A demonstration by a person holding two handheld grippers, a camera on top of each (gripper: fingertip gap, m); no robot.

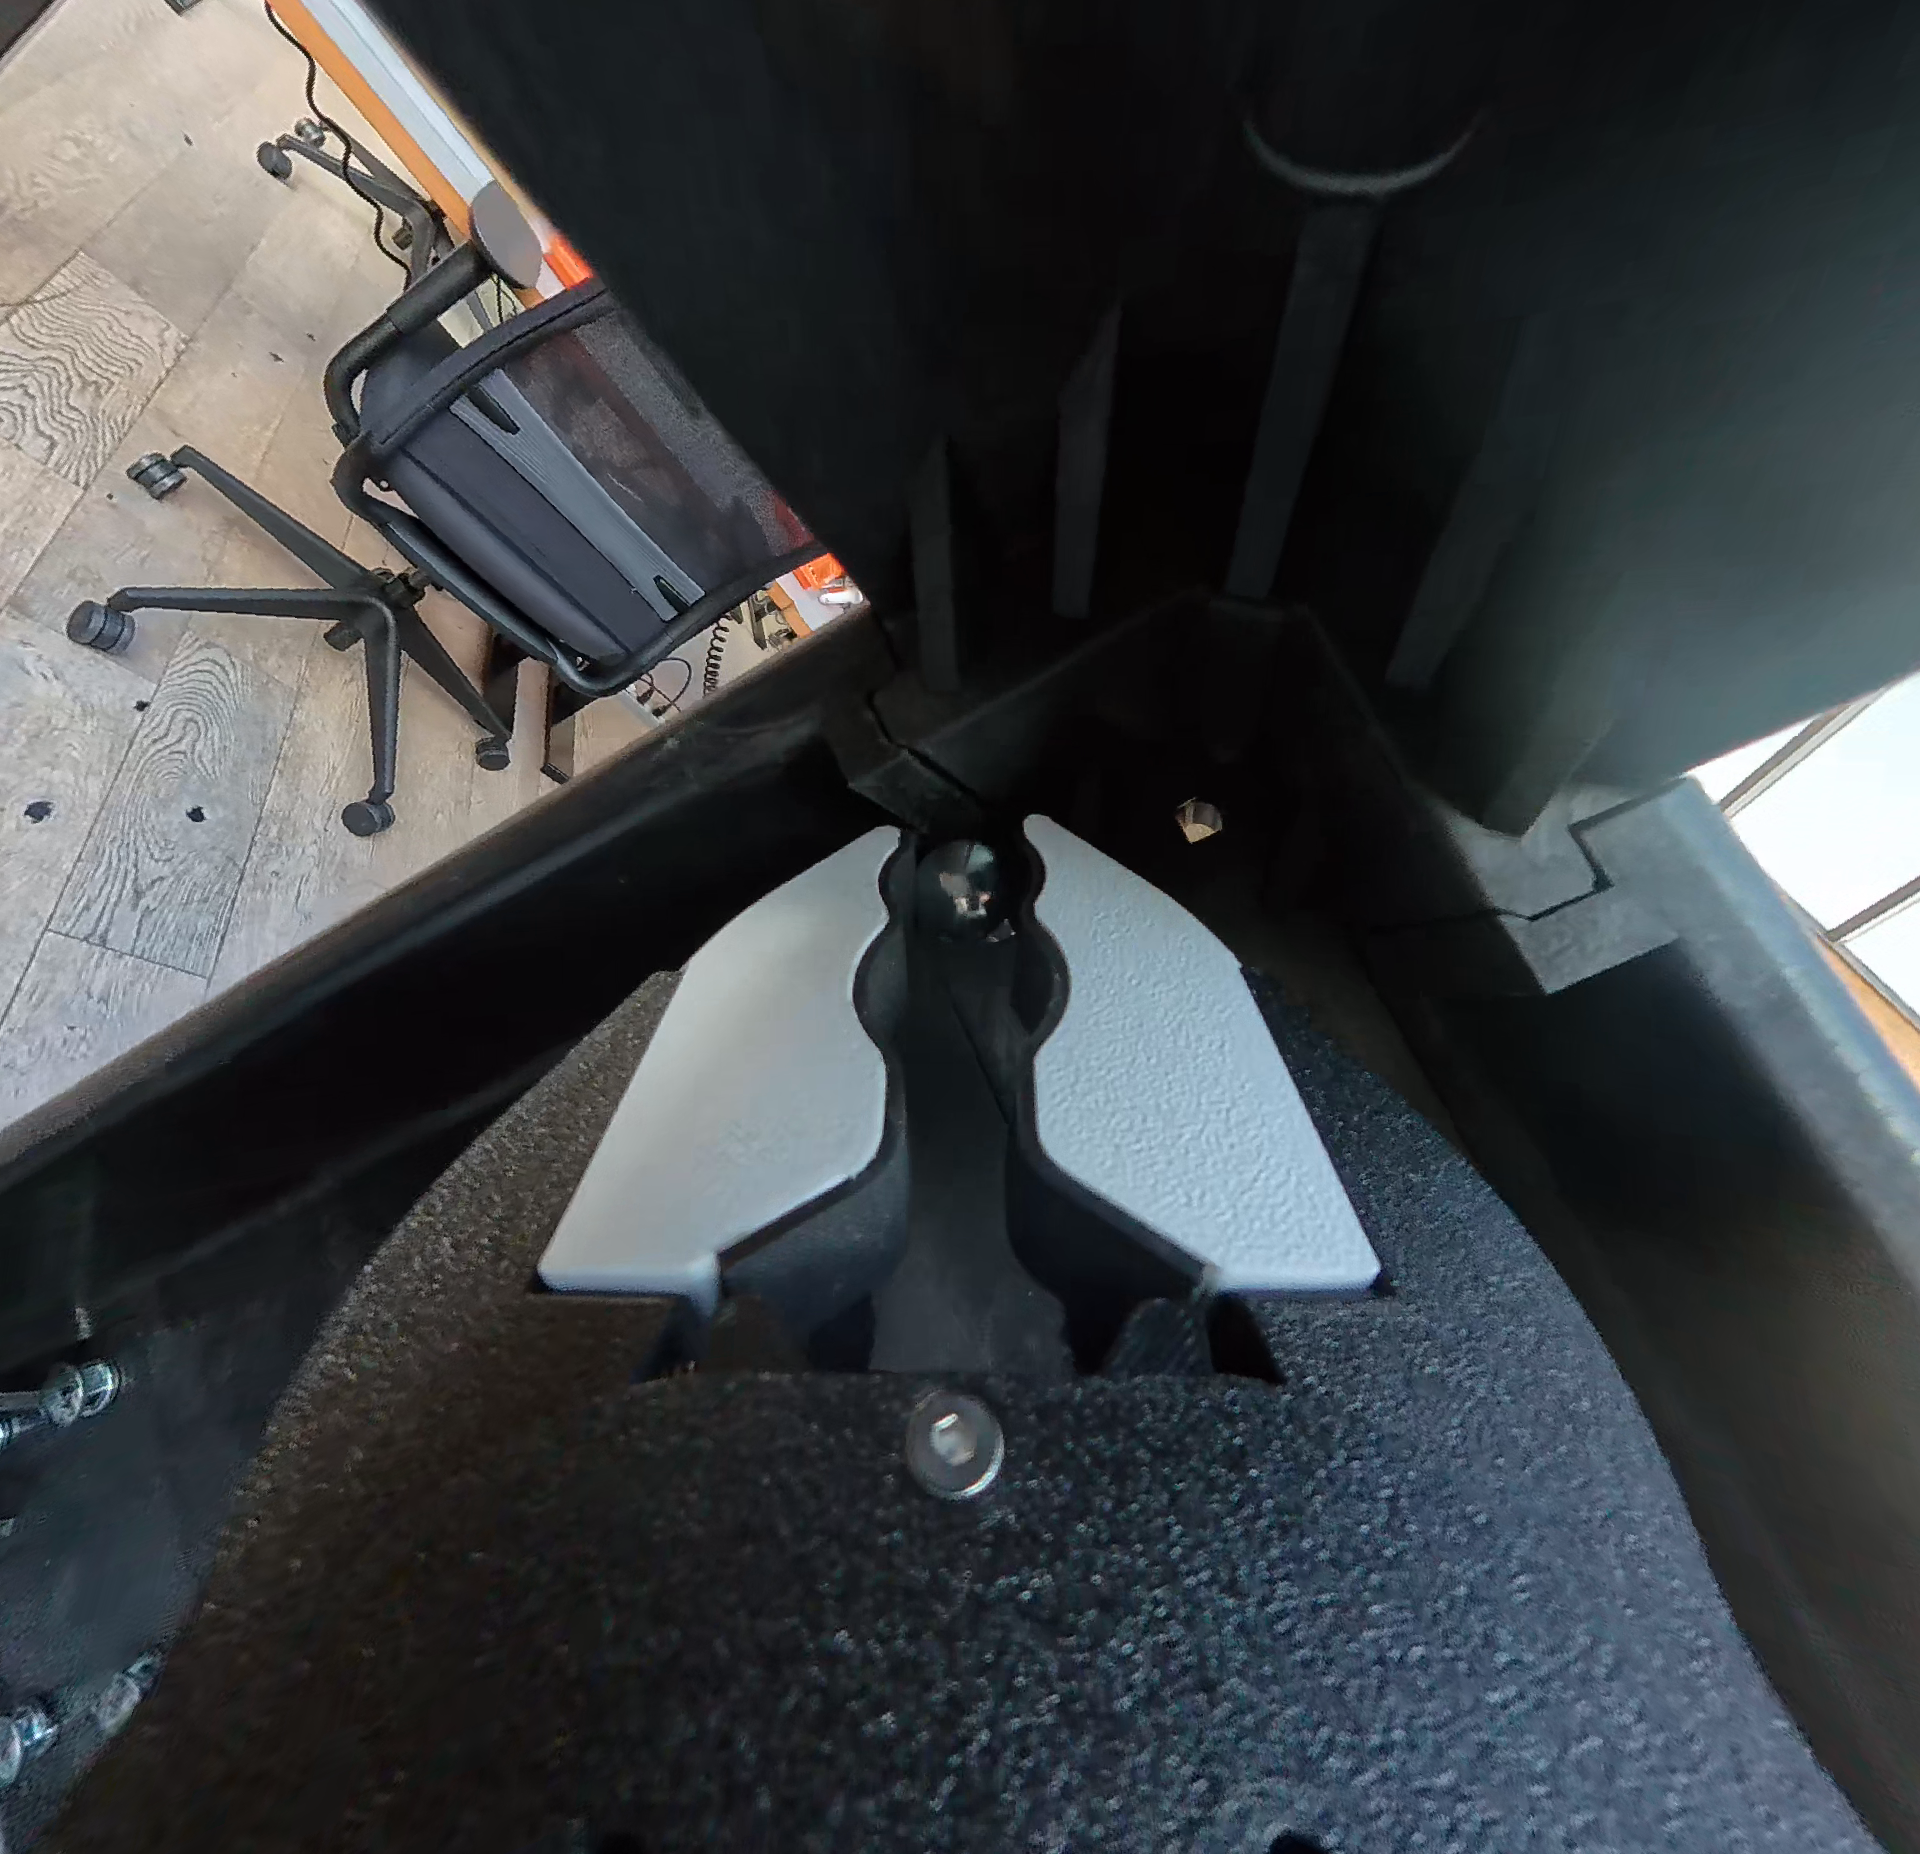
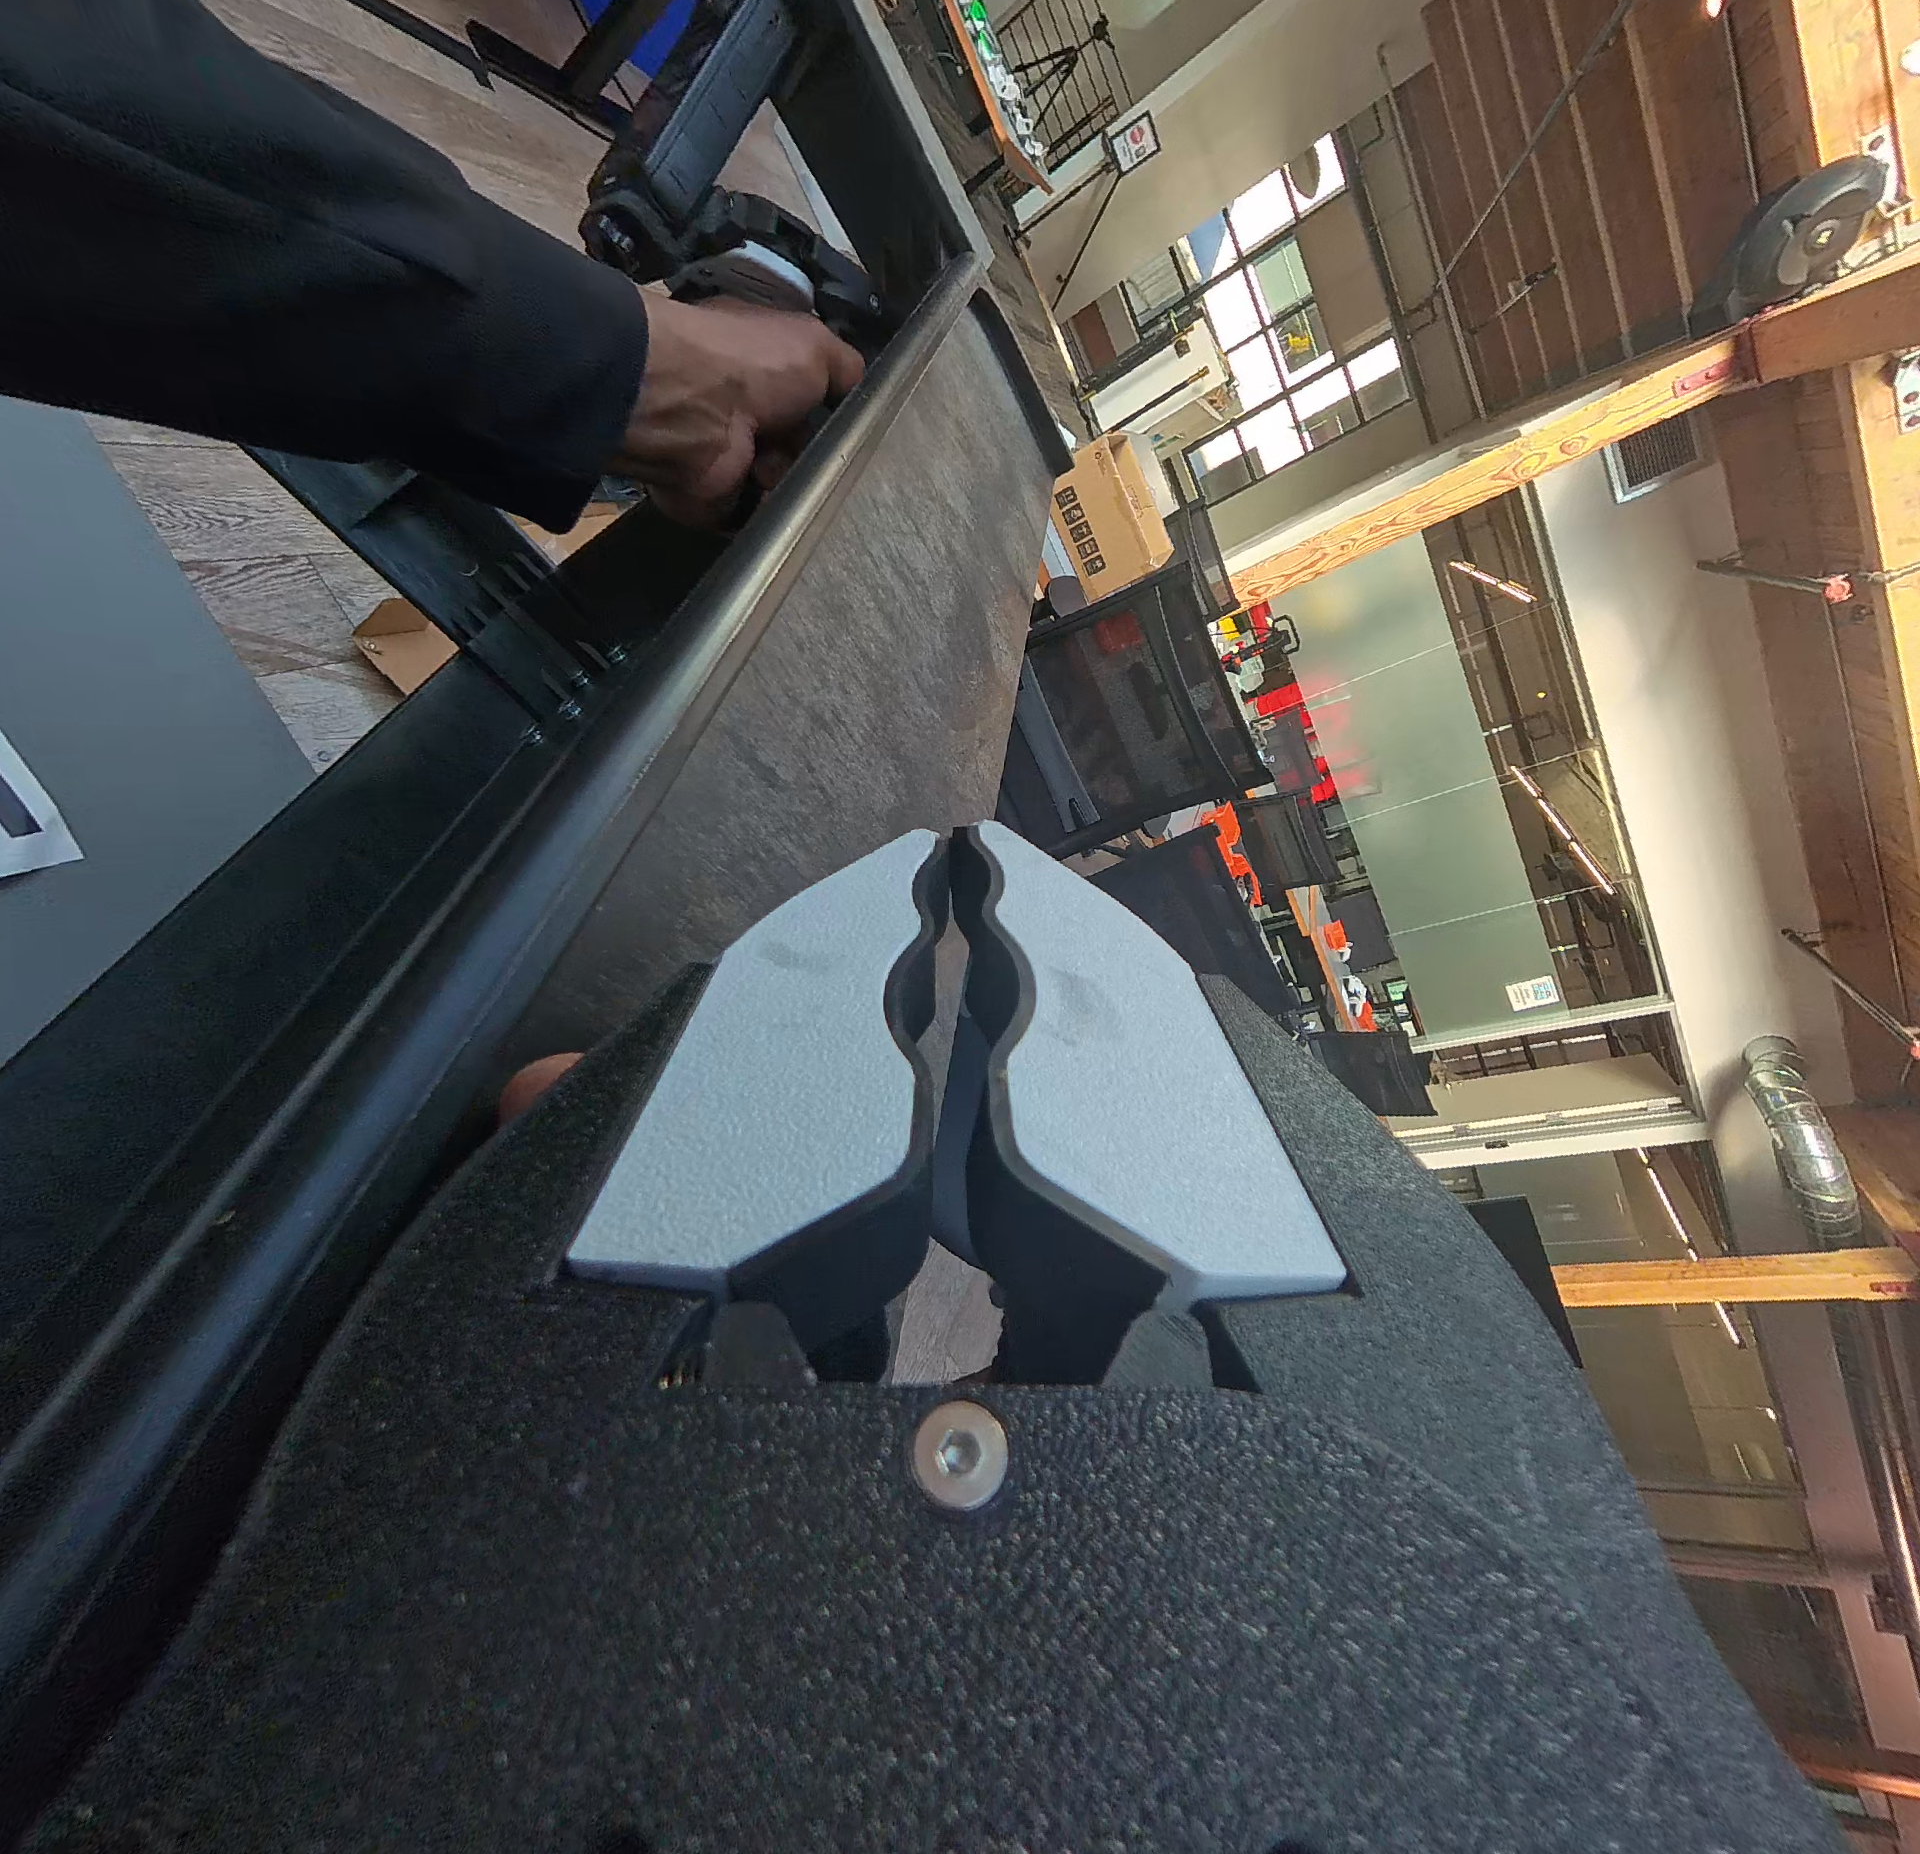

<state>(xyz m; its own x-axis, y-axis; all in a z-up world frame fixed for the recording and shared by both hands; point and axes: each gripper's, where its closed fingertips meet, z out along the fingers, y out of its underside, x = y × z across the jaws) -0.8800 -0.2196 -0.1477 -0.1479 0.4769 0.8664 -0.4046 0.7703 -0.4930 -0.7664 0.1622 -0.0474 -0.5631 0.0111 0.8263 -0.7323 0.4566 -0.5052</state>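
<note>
Left gripper: While I am reaching under the table, my left gripper [image 1: 961, 895] is pinching a dark bolt [image 1: 961, 888] at its fingertips.
Right gripper: My right gripper [image 2: 954, 854] is pressing its fingers together on nothing, just beside the table edge [image 2: 727, 599].

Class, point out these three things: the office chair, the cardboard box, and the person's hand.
office chair [image 1: 540, 495]: left wrist view, on its seat underside.
cardboard box [image 2: 1107, 516]: right wrist view, on its side.
person's hand [image 2: 732, 407]: right wrist view, on its back.

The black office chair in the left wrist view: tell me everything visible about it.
The black office chair with a mesh back stands on the pale wood-grain floor, beyond the dark table frame near the left hand-held gripper. Visible are a star base on castors, a curved tubular frame and a grey seat underside. It appears tilted, since the camera is rolled. Nothing touches it.
</note>
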